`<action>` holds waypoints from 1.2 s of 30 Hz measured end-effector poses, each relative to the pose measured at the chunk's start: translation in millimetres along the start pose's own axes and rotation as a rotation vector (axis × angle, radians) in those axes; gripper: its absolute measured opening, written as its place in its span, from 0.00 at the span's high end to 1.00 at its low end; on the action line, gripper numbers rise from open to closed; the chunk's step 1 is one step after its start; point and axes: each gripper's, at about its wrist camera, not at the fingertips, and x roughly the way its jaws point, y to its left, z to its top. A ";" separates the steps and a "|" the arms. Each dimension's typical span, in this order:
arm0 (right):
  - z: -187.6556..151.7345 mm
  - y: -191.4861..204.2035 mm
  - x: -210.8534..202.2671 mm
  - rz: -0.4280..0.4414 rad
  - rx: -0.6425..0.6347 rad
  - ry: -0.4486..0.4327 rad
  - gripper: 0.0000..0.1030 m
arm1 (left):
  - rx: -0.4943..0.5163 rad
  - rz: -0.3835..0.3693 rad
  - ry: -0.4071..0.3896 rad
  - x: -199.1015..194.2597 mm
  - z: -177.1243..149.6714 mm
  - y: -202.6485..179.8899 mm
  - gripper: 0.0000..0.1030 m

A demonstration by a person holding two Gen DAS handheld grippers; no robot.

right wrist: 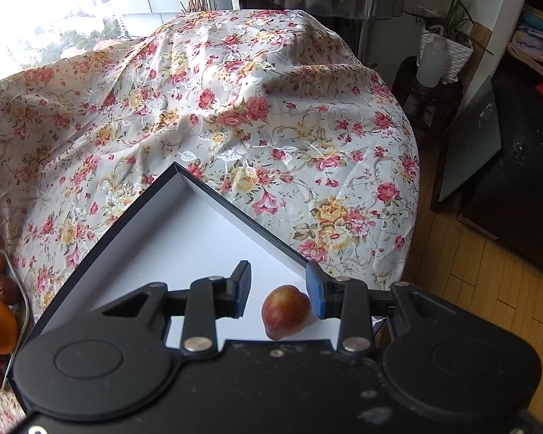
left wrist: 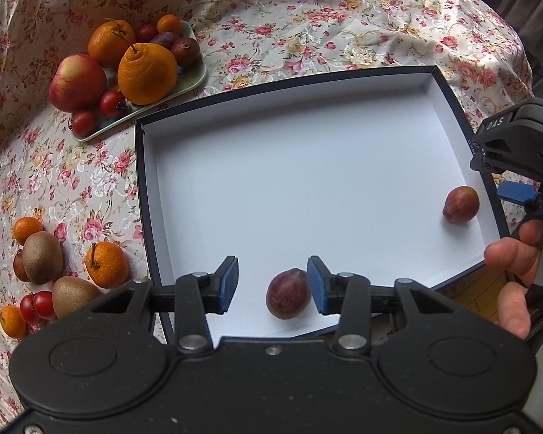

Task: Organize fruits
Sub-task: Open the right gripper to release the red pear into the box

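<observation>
"DAS" reads on the right gripper (left wrist: 514, 195) body, at 3 o'clock in the left view. Left gripper (left wrist: 272, 285) jaws spread, a plum (left wrist: 287, 293) between them touching the right pad, lying in the box (left wrist: 141, 181). Right gripper (right wrist: 278, 291) jaws spread around a second plum (right wrist: 285, 311) at the box's edge. Only the left view shows the loose kiwis (left wrist: 41, 256) at 9 o'clock; only the right shows a bottle (right wrist: 430, 61) at 1 o'clock.

Left gripper (left wrist: 272, 285) hovering over white-floored box (left wrist: 141, 181), jaws apart, dark plum (left wrist: 288, 294) between them, nearer the right pad (left wrist: 316, 285). Second plum (left wrist: 460, 204) far right, beside the right gripper (left wrist: 514, 166). Beyond, upper left, tray (left wrist: 195, 76) heaped with fruit.
</observation>
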 end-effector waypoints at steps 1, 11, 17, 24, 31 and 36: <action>0.1 0.2 -0.1 -0.002 0.001 0.000 0.64 | 0.000 0.001 -0.001 -0.4 0.0 0.3 0.51; -2.7 5.2 -6.6 -0.040 0.012 -0.021 0.64 | -0.009 -0.002 -0.011 -5.2 -0.6 6.9 0.50; -5.7 12.6 -12.1 -0.044 0.010 -0.034 0.64 | -0.015 -0.004 -0.021 -10.1 -3.1 13.7 0.50; -12.9 24.8 -17.9 -0.042 -0.004 -0.038 0.64 | -0.034 -0.007 -0.031 -14.6 -6.4 26.6 0.50; -20.6 39.4 -25.8 -0.031 -0.028 -0.052 0.64 | -0.047 -0.002 -0.053 -21.7 -8.8 40.8 0.50; -26.9 50.1 -29.4 -0.024 -0.050 -0.053 0.64 | -0.054 -0.006 -0.068 -26.9 -10.5 51.3 0.50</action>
